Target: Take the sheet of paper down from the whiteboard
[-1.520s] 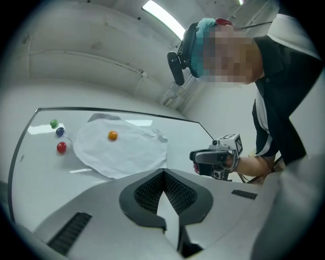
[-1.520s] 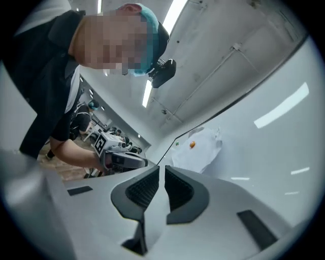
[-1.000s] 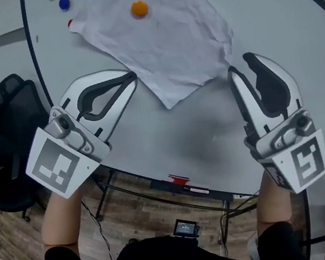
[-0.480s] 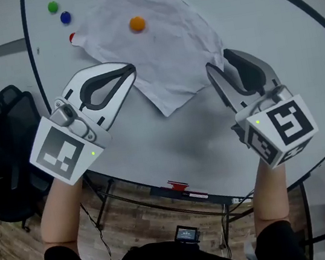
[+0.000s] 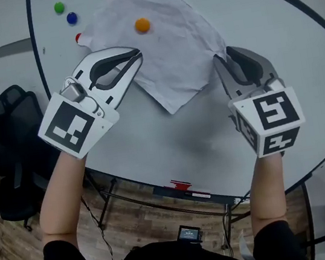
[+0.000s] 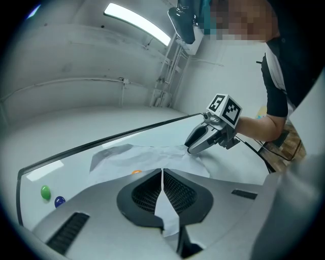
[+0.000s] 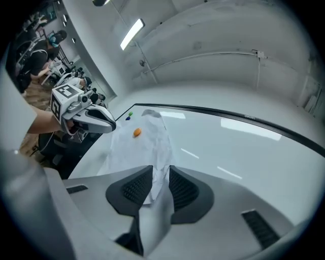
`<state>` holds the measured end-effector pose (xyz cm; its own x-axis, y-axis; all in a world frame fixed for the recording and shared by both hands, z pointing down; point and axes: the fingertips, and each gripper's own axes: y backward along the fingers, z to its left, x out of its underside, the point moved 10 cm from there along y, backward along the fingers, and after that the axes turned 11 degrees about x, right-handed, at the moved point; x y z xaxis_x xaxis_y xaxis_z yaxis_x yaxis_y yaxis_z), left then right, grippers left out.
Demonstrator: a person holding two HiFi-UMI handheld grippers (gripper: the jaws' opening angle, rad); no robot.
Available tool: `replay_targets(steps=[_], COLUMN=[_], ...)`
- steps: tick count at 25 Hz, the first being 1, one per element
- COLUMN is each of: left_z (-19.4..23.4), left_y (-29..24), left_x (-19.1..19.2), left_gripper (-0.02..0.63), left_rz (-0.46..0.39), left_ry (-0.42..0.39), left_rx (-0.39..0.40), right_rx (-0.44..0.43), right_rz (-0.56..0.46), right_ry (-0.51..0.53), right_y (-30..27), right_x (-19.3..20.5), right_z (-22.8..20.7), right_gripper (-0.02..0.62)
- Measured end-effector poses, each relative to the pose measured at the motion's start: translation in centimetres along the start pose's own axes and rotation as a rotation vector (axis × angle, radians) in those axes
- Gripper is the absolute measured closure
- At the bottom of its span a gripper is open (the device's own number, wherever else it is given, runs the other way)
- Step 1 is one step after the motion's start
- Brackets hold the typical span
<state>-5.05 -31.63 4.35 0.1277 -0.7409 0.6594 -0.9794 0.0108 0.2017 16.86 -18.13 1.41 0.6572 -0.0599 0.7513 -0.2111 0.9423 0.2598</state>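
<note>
A crumpled white sheet of paper (image 5: pixel 166 40) hangs on the whiteboard (image 5: pixel 171 143), pinned by an orange magnet (image 5: pixel 142 25). My left gripper (image 5: pixel 137 55) is at the sheet's left edge and shut on it; the left gripper view shows a strip of paper (image 6: pixel 165 208) pinched between the pads. My right gripper (image 5: pixel 224 58) is at the sheet's right corner. Its jaws are closing with the paper's edge (image 7: pixel 155 183) in the gap between them, and a gap still shows beside it. The orange magnet (image 7: pixel 137 132) sits further up the sheet.
Green (image 5: pixel 59 8), blue (image 5: pixel 72 17) and red (image 5: pixel 79 38) magnets sit on the board left of the sheet. A black office chair (image 5: pixel 8 120) stands at the left. A marker tray (image 5: pixel 180 186) runs along the board's lower edge. A person's arm shows in both gripper views.
My left gripper has risen along the sheet's left edge. My right gripper has turned and shifted left to the sheet's right corner, its jaws now around the paper's edge.
</note>
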Motion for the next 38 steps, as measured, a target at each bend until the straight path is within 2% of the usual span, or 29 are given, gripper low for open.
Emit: replay_targets(steps=[4,7,8,15,23,38], left_z=[1.8,3.2,3.4,4.2,4.3,4.6], left_y=[-0.8,-2.2,-2.6,-4.7,-5.5,-5.2], left_x=[0.3,0.3,0.1,0.2,0.5,0.6], left_gripper=[0.582,0.473,0.465,0.462,0.462,0.474], left_rz=[0.045,0.068,0.083,0.173,0.211,0.237], left_ry=[-0.015,-0.045,-0.056,-0.117,-0.149,-0.149], left_rx=[-0.042,-0.081,-0.087,-0.130,-0.152,-0.140], right_rx=[0.020,0.029,0.033,0.015,-0.003,-0.009], right_rz=[0.010,0.001,-0.004,-0.041,-0.062,-0.076], right_ry=[0.020,0.016,0.015,-0.020,-0.018,-0.029], right_y=[-0.3,0.0,0.1,0.8,1.0,0.9], right_x=[0.3,0.2,0.1,-0.2,-0.2,-0.2], right_z=[0.0,0.0,-0.1,-0.4,-0.5,-0.4], right_gripper=[0.537,0.558,0.561,0.566,0.566,0.568])
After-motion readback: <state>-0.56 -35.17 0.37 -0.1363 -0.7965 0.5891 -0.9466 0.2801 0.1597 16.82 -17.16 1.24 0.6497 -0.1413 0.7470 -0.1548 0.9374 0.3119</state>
